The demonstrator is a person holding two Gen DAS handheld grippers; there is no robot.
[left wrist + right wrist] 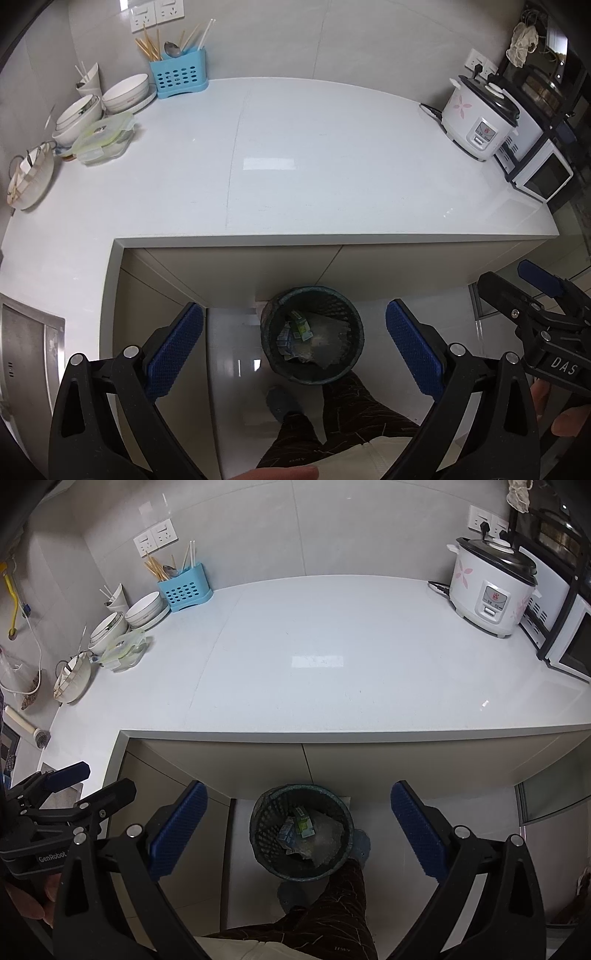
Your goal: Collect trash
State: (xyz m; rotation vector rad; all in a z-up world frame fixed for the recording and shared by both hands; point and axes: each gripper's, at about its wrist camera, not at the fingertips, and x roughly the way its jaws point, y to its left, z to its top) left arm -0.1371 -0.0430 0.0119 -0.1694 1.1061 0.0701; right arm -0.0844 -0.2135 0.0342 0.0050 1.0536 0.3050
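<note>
Home kitchen: worktop (pixel 332 657), rice cooker (pixel 491 590), bowls (pixel 146 607).

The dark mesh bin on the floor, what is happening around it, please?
A person holds both grippers open and empty above the dark mesh waste bin, which stands on the floor in front of the white kitchen counter. Small cartons and crumpled clear plastic already lie inside. No trash shows on the counter's middle.

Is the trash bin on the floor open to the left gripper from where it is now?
Probably yes. The left gripper is open and empty, with the trash bin framed between its fingers, mouth uncovered. The person's leg sits at the near rim, but the way down looks free.
</note>
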